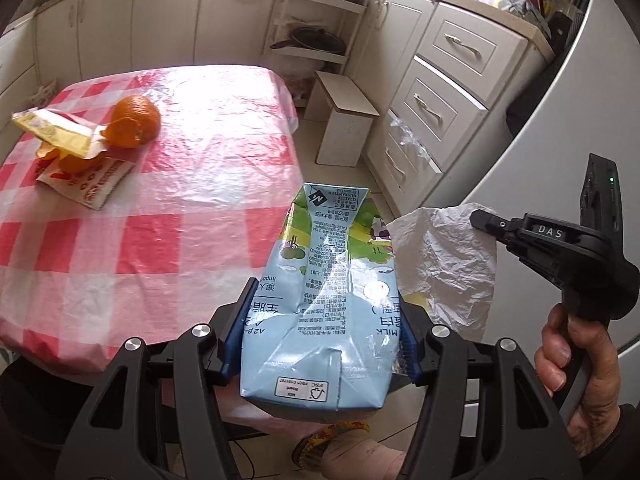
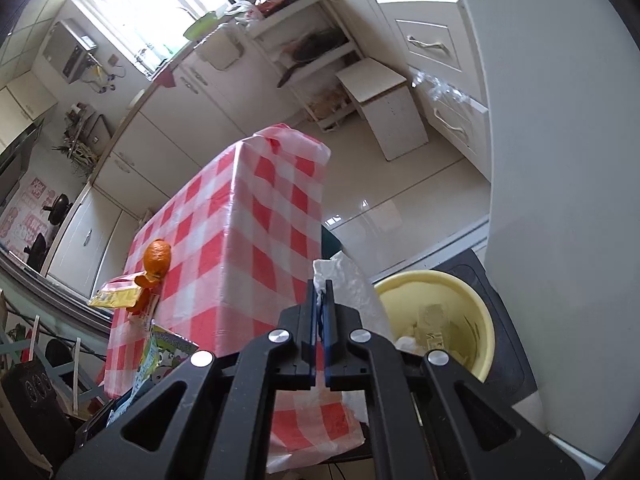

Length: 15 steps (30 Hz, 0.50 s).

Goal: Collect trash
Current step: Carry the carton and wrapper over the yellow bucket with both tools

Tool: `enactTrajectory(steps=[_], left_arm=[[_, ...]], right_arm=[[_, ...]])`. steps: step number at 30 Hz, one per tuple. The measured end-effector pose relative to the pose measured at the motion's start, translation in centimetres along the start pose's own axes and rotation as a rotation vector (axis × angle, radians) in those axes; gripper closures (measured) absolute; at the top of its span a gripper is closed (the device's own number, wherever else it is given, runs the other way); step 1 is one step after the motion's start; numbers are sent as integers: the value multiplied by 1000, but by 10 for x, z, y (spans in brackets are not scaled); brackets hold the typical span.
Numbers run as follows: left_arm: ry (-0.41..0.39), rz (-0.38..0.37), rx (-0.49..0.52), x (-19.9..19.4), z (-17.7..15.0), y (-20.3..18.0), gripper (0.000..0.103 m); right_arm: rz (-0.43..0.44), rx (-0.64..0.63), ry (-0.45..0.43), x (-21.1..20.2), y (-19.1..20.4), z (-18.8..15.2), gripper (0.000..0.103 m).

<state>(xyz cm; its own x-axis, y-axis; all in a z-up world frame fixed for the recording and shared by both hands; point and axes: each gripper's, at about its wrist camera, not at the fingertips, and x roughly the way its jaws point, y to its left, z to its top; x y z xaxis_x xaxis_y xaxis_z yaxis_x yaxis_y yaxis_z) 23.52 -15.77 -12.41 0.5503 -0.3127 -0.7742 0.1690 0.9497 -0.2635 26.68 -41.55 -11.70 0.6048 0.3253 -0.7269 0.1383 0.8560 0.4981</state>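
My left gripper [image 1: 320, 340] is shut on a crushed light-blue milk carton [image 1: 324, 292], held above the near edge of the red-checked table [image 1: 168, 208]. My right gripper [image 2: 320, 300] is shut on a crumpled white tissue [image 2: 352, 280]; the tissue [image 1: 444, 256] and the right gripper [image 1: 480, 218] also show in the left wrist view, right of the carton. A yellow bin [image 2: 480, 304] with scraps inside stands on the floor just right of the right gripper. On the table's far left lie orange peel [image 1: 134, 120], a yellow wrapper [image 1: 60, 132] and a red-and-white wrapper [image 1: 88, 184].
A small white stool [image 1: 346, 120] stands on the floor beyond the table. White drawers [image 1: 440, 92] and a grey-white appliance [image 1: 560, 128] line the right side. A black mat [image 2: 508, 320] lies under the bin. The carton [image 2: 160, 356] also shows low at the left in the right wrist view.
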Motion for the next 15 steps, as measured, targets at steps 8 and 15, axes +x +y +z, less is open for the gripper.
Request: enactTrajectory(steps=[8, 15], left_arm=[[39, -16, 46, 34, 0, -39, 46], [95, -9, 99, 76, 1, -74, 46]], right_arm=[[-16, 46, 39, 5, -16, -1, 100], [-33, 98, 60, 6, -29, 3, 83]])
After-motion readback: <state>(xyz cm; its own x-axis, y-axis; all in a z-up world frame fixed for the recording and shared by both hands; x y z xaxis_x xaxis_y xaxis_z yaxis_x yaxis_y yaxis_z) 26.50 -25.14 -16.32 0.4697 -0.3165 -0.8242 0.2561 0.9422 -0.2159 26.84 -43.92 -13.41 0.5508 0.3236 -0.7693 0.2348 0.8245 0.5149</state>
